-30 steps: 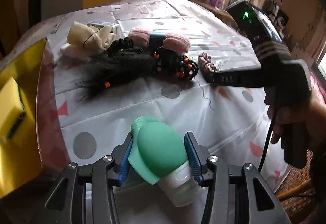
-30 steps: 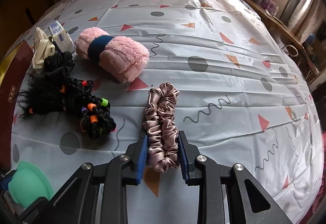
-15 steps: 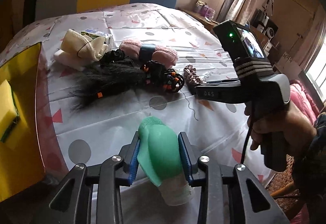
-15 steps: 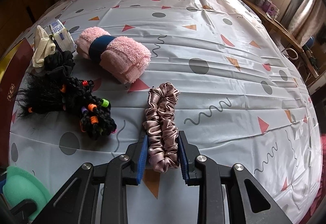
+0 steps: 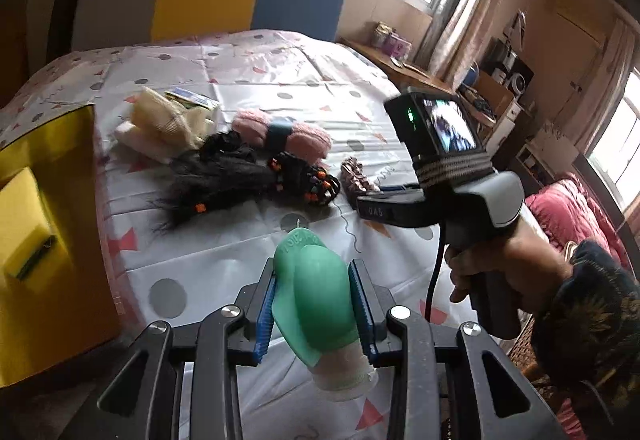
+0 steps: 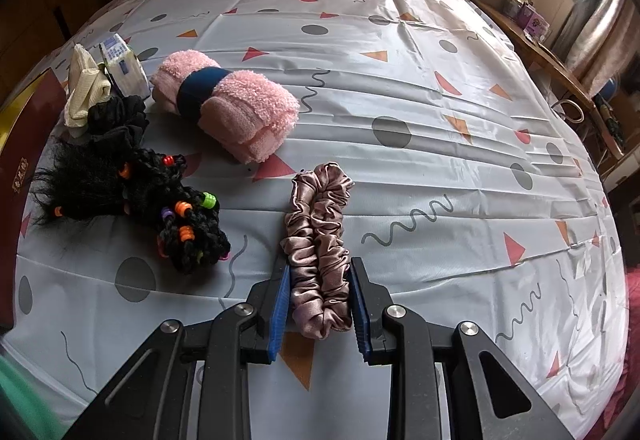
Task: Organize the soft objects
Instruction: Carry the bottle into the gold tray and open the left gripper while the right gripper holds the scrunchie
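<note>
A green silicone squeeze bottle point(image 5: 316, 296) with a clear cap sits between the blue pads of my left gripper point(image 5: 313, 274), which is shut on it and holds it above the table's near edge. My right gripper point(image 6: 320, 270) is shut on the near end of a pink satin scrunchie point(image 6: 320, 232) that lies on the tablecloth. In the left wrist view the right gripper point(image 5: 358, 189) shows at the right, held by a person's hand point(image 5: 500, 272), with the scrunchie point(image 5: 354, 172) at its tips.
Left of the scrunchie lie a black beaded hairpiece point(image 6: 132, 184), a pink towel roll with a navy band point(image 6: 236, 108), a black scrunchie point(image 6: 116, 112), a cream cloth point(image 6: 86, 88) and a tissue pack point(image 6: 122, 64). A yellow box point(image 5: 60, 176) holding a sponge point(image 5: 24, 224) stands at the table's left edge.
My left gripper's pads have closed in onto the green bottle and lifted it, with the view tilting up toward the window. The right gripper and scrunchie have stayed put.
</note>
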A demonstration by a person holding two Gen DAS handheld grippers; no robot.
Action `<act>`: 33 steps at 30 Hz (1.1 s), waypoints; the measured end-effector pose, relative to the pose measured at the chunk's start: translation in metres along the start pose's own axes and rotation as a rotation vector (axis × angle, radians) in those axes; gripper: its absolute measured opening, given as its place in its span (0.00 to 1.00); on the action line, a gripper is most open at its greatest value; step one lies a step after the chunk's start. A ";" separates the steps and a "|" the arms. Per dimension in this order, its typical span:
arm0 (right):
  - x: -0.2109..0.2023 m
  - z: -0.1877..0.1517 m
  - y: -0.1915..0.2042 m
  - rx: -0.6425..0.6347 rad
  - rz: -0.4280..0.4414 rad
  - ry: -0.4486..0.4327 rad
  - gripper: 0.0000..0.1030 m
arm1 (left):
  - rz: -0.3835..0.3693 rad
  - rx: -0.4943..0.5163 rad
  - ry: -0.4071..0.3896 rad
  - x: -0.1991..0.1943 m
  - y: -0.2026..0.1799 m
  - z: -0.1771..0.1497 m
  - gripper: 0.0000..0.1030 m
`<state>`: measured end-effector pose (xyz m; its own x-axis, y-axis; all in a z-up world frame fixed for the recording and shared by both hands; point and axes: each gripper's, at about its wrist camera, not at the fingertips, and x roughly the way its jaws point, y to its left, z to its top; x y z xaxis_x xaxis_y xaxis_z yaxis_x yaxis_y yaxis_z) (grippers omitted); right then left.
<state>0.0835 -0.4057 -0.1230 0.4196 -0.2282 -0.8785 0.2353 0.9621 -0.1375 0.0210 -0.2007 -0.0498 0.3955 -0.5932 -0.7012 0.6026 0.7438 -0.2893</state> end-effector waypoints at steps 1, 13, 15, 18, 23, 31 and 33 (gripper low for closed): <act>0.000 0.000 0.000 0.000 0.000 0.000 0.27 | -0.001 -0.017 -0.012 -0.007 0.004 0.002 0.33; -0.002 -0.001 0.003 -0.014 -0.014 -0.001 0.27 | 0.126 -0.203 -0.133 -0.070 0.097 0.041 0.33; -0.002 -0.001 0.003 -0.019 -0.016 -0.001 0.27 | 0.164 -0.237 -0.133 -0.069 0.121 0.048 0.33; -0.002 -0.001 0.003 -0.022 -0.017 0.000 0.27 | 0.216 -0.291 -0.127 -0.062 0.155 0.059 0.33; -0.003 -0.001 0.004 -0.028 -0.020 -0.001 0.27 | 0.265 -0.337 -0.106 -0.045 0.184 0.065 0.33; -0.002 -0.001 0.004 -0.028 -0.021 -0.001 0.27 | 0.344 -0.317 -0.058 -0.009 0.201 0.078 0.35; -0.002 -0.001 0.004 -0.029 -0.021 -0.001 0.27 | 0.378 -0.308 -0.040 0.000 0.206 0.081 0.37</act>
<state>0.0827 -0.4012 -0.1219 0.4154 -0.2487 -0.8750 0.2183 0.9610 -0.1695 0.2012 -0.0728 -0.0560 0.5773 -0.2709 -0.7703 0.1811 0.9623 -0.2028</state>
